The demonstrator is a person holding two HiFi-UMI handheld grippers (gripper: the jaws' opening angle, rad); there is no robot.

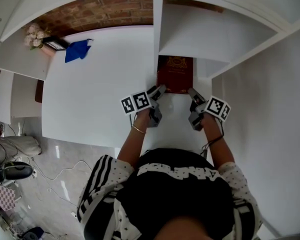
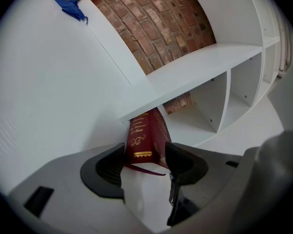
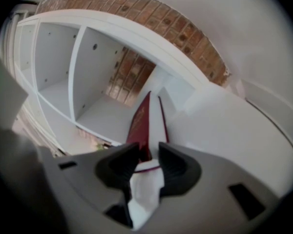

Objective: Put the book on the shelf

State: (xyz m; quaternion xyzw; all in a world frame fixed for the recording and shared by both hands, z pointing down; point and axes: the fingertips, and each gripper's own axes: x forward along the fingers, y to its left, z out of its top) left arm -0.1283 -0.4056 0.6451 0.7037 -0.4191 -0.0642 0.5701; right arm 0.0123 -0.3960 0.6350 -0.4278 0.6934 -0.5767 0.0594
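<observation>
Maroon book [image 1: 175,74] clamped, left gripper [image 1: 160,90], right gripper [image 1: 193,93] outstretched

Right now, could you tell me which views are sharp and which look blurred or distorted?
Head view: sharp, evenly lit, fisheye bowing the shelf edges. Left gripper view: crisp, gold print showing on the book. Right gripper view: soft, blurred, dark corners.

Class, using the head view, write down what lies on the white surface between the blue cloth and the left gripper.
Nothing: the head view shows that stretch of white surface bare from the blue cloth to the left gripper.
</observation>
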